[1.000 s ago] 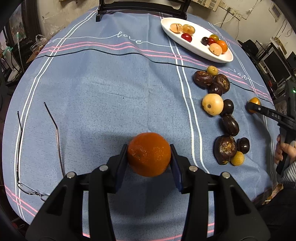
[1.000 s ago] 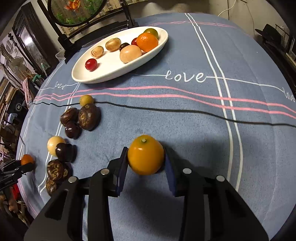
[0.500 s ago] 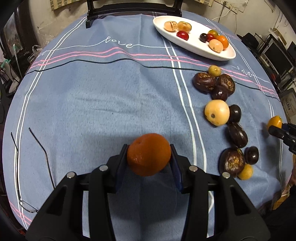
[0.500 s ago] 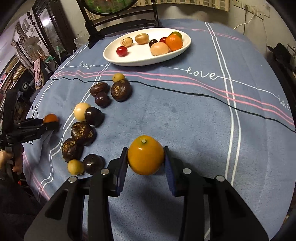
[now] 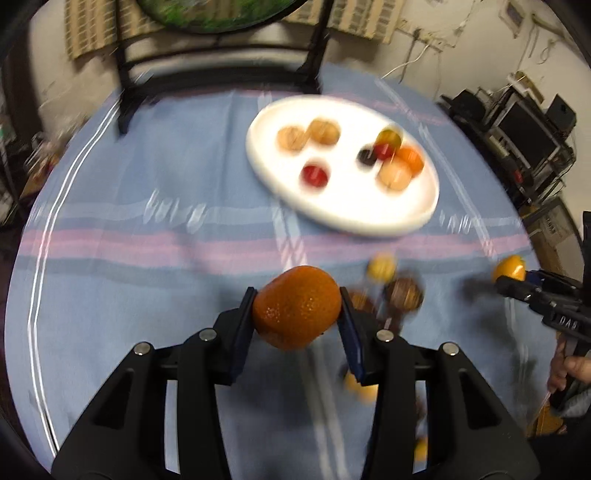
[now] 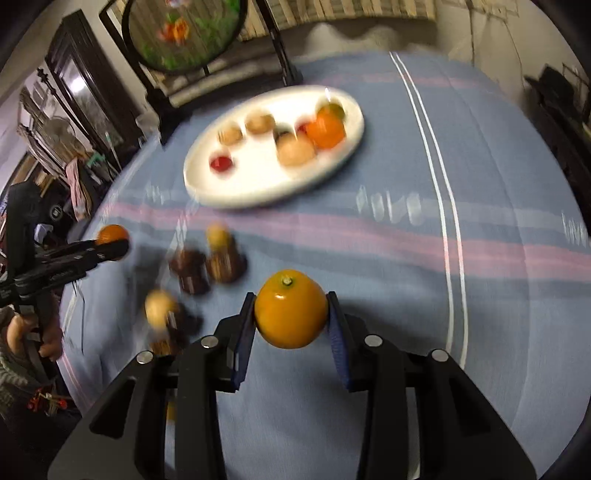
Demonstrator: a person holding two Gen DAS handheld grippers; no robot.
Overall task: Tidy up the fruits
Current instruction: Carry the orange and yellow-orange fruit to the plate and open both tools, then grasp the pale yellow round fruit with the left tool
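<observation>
My left gripper [image 5: 296, 308] is shut on a dark orange tangerine [image 5: 295, 306], held above the blue tablecloth. In the right wrist view my right gripper [image 6: 291, 316] is shut on a smooth yellow-orange fruit [image 6: 291, 314] with a green stem end. A white oval plate [image 5: 354, 210] [image 6: 236, 188] with several small fruits lies ahead of both grippers, blurred by motion. Dark brown and yellow fruits [image 6: 207, 266] [image 5: 402, 291] lie loose on the cloth between the grippers. Each gripper shows in the other's view: the right one [image 5: 511, 273] at the right edge, the left one [image 6: 110, 240] at the left edge.
A black stand [image 5: 221, 77] holding a round painted screen [image 6: 184, 33] sits at the table's far edge behind the plate. A person's hand [image 5: 565, 365] grips the right handle. Shelves with electronics [image 5: 517, 122] stand to the right of the table.
Both grippers have risen and moved towards the plate, which now looks larger and closer. The left gripper has swung right over the loose fruits. Each still holds its fruit.
</observation>
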